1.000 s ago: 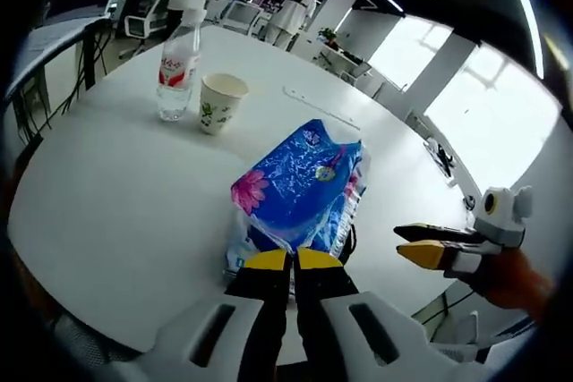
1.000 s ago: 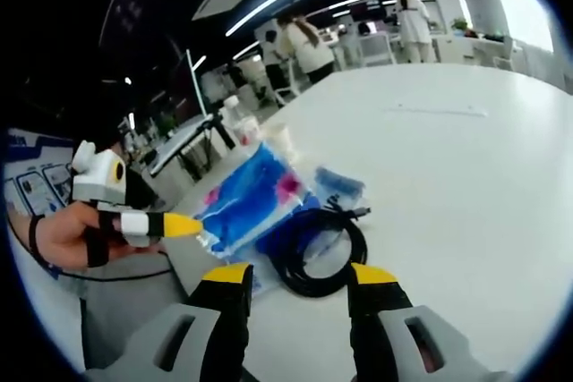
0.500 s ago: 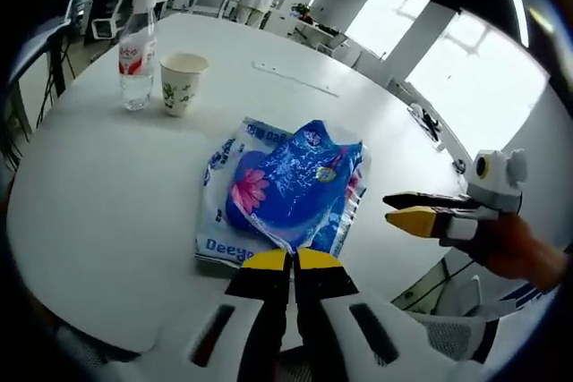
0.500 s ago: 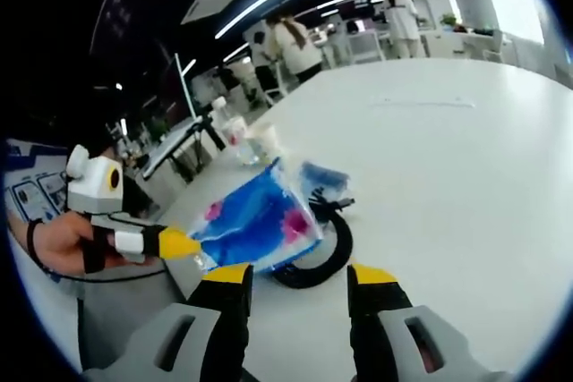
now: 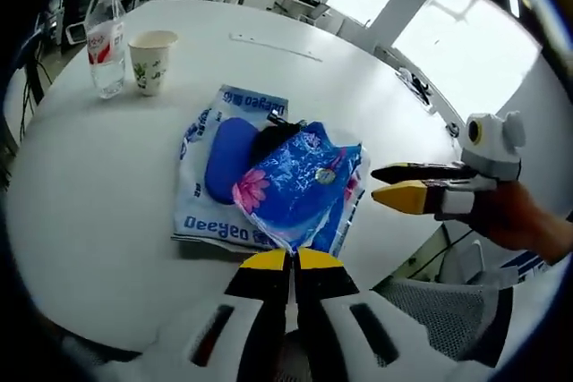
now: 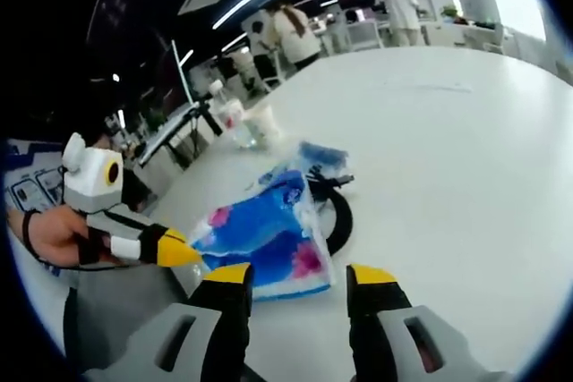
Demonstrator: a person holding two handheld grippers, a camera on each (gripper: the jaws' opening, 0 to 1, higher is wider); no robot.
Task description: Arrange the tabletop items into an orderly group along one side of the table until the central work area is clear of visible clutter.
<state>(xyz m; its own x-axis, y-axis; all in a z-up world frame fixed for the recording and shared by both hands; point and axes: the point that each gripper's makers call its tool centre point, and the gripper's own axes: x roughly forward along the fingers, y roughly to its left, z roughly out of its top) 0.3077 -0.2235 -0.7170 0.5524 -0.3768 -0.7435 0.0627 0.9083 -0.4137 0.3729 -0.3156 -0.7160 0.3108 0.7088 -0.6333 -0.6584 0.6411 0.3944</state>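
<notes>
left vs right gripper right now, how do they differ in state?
The left gripper has its jaws shut on a corner of the blue tissue pack; the right gripper has its jaws spread apart and holds nothing. The left gripper lifts the pack's near end off the white table; the right gripper hovers over the table beside the pack. Both have yellow tips on black jaws.
</notes>
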